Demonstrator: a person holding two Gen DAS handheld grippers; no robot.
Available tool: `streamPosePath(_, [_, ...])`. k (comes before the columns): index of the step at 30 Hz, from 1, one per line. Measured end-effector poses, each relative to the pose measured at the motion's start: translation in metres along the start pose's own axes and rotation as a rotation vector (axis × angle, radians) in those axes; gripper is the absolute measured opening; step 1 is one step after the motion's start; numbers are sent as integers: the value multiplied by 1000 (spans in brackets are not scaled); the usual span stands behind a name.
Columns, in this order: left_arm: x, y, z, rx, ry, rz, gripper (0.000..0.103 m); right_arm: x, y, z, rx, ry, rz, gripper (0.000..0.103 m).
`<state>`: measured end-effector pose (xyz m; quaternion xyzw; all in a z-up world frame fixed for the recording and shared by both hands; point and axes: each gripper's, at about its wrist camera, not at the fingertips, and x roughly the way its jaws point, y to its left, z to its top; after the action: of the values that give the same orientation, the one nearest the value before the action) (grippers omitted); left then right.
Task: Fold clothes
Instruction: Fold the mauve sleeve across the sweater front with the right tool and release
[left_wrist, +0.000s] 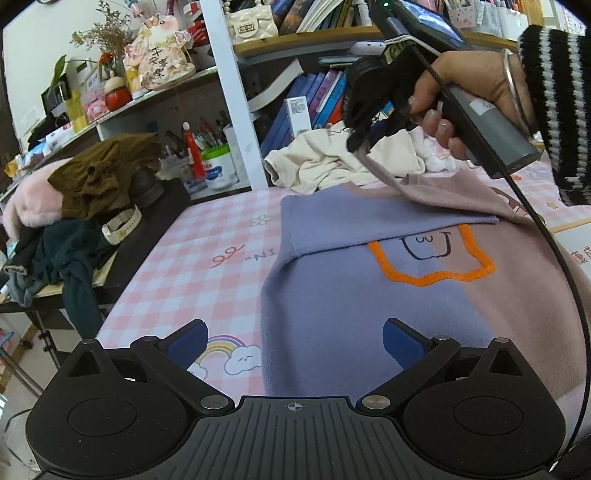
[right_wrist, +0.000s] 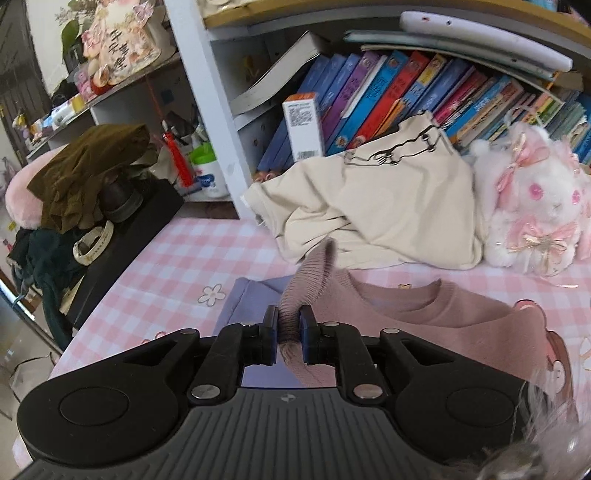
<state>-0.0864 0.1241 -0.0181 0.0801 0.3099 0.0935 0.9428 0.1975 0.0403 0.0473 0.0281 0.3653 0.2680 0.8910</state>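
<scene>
Sweatshirt (left_wrist: 332, 295) lies flat on the checked worktop (left_wrist: 177, 266), lilac sleeve already folded across — my right fingers (right_wrist: 289, 332) pinch the pink cuff (right_wrist: 310, 280), mid-fold. Left fingers (left_wrist: 293, 343) hover wide, empty. Next — lay the cuff across, then let go.

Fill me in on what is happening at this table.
A person is folding a purple-and-pink sweatshirt spread on a pink checked tablecloth, holding a tool in each hand. The right tool has the pink sleeve's ribbed cuff between its pads and is carrying the sleeve over the body of the garment. The purple sleeve already lies folded across the chest. The left tool hangs open above the near hem, holding nothing. A cream garment lies crumpled behind, waiting.
</scene>
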Motion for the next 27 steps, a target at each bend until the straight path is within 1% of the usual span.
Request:
streamPosePath(2, [1, 0, 0, 2, 3, -2, 102, 0, 0, -1, 11, -5, 30, 28])
streamPosePath(3, [1, 0, 0, 1, 3, -2, 102, -1, -1, 0, 17, -11, 45, 37])
streamPosePath(5, [2, 0, 1, -3, 0, -2, 102, -4, -2, 0, 22, -20, 59, 38])
streamPosePath(10, [6, 0, 5, -15, -7, -25, 102, -20, -11, -2, 20, -28, 28, 38])
streamPosePath(13, [9, -2, 7, -12, -4, -41, 102, -35, -24, -15, 24, -21, 1, 38])
streamPosePath(17, [15, -4, 9, -11, 9, -51, 102, -61, -43, -51, -5, 16, -49, 38])
streamPosePath(21, [17, -1, 9, -26, 9, -57, 102, -94, -63, -98, -41, 55, -131, 38])
streamPosePath(27, [19, -3, 12, -36, 9, -95, 102, -146, -84, -160, 23, 77, -256, 38])
